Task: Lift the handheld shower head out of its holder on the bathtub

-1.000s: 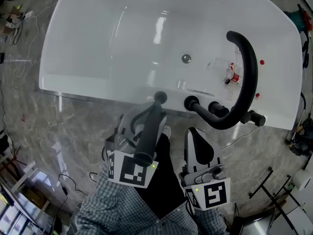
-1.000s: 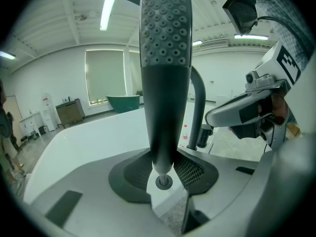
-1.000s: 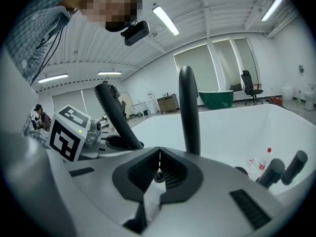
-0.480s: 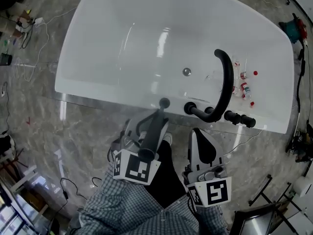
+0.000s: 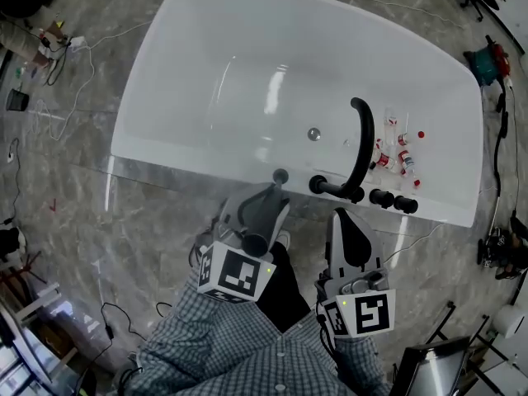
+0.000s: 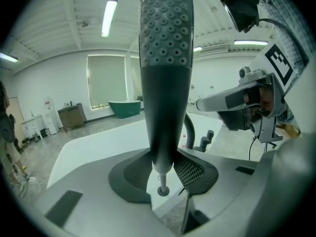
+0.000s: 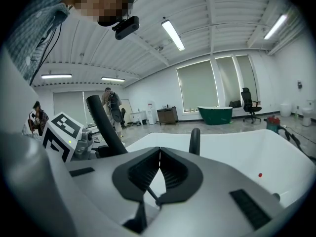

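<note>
Dark grey and studded with nozzles, the handheld shower head (image 6: pixel 165 58) is pinched by its handle in your left gripper (image 6: pixel 163 174), with the nozzle face filling the top of the left gripper view. In the head view it sits clear of the round holder (image 5: pixel 280 175) on the near rim of the white bathtub (image 5: pixel 206 73), just outside that edge. Your right gripper (image 7: pixel 158 157) is beside the left, its jaws pressed together on nothing. A black curved spout (image 5: pixel 360 139) rises from the near rim, toward the tub's right end.
</note>
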A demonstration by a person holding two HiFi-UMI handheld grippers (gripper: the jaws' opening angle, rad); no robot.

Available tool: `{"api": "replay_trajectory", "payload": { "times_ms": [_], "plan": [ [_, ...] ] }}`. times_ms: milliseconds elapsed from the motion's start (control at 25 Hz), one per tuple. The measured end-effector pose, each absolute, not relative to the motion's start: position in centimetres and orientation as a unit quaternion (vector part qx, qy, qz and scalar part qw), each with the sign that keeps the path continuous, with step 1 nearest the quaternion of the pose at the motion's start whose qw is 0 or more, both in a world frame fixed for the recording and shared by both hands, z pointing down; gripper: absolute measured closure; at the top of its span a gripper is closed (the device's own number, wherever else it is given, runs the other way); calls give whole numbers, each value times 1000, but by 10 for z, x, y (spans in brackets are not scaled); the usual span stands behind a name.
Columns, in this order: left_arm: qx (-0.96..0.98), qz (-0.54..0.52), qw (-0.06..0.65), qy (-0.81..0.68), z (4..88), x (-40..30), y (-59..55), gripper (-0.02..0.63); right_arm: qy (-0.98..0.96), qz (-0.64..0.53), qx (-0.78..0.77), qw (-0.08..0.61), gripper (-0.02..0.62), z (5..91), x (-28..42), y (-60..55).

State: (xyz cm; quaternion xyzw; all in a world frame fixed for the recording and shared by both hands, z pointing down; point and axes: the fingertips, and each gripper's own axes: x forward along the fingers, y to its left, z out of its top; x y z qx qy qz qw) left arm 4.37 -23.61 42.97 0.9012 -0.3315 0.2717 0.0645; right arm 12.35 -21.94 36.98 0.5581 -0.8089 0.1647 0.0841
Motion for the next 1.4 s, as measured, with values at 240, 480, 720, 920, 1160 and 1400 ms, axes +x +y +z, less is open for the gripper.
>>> {"api": "replay_trajectory", "payload": {
  "times_ms": [240, 480, 720, 920, 1160, 1400],
  "plan": [
    [901, 266, 54, -338, 396, 37, -235, 466, -812, 156, 558, 78, 580, 341, 119, -214],
    [901, 270, 41, -336, 371, 38, -227, 465, -814, 146, 557, 73, 580, 316, 120, -207],
    [903, 277, 49, -325, 352, 44, -214, 465, -814, 127, 562, 70, 580, 291, 128, -205],
    [906, 267, 49, -326, 328, 42, -206, 465, -815, 109, 566, 66, 580, 271, 129, -202],
    [908, 251, 34, -335, 292, 40, -203, 465, -820, 84, 561, 72, 580, 247, 126, -194],
    [910, 243, 21, -334, 264, 35, -199, 466, -831, 63, 548, 73, 580, 225, 113, -189]
  ]
}}
